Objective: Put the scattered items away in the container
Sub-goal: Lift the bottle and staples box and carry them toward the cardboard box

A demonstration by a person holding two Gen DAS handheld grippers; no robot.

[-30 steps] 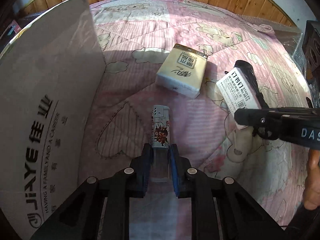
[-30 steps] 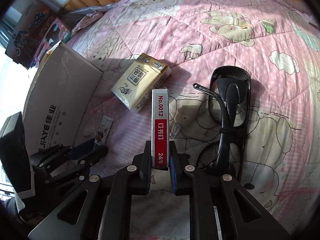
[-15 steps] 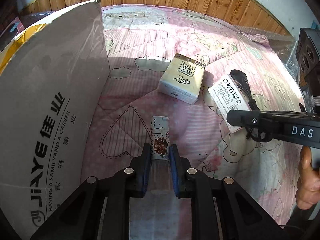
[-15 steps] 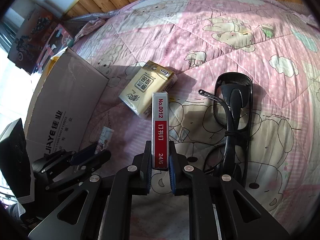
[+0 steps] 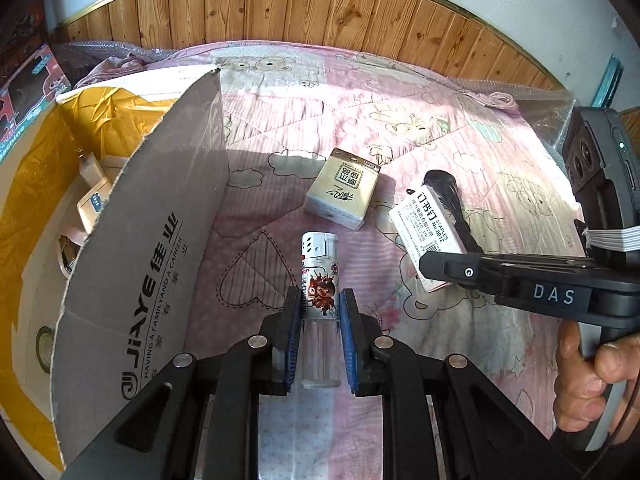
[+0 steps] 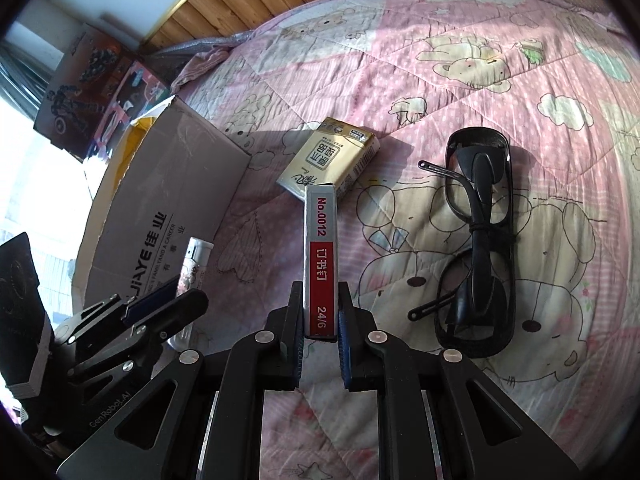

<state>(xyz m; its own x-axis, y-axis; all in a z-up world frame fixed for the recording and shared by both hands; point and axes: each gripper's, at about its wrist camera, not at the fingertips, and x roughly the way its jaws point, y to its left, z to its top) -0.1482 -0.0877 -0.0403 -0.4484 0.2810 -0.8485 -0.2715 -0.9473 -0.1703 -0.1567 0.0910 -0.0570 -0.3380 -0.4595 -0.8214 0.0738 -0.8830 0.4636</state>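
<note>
Claws, two of them, both mine, held above a pink cartoon-print bed quilt. My left claw is clamped on a lighter, silver cap pointing fwd, cartoon sticker on its body. My right claw is clamped on a staple box, red label reading No.0012, standing on edge btwn the fingers. Cardboard box sits to the left, flap upright, yellow lining and a few small items inside. Tissue pack lies flat on the quilt just beyond the staple box. Black glasses, folded, lie to the right, well apart from the cardboard box. A hand grips the right handle.
</note>
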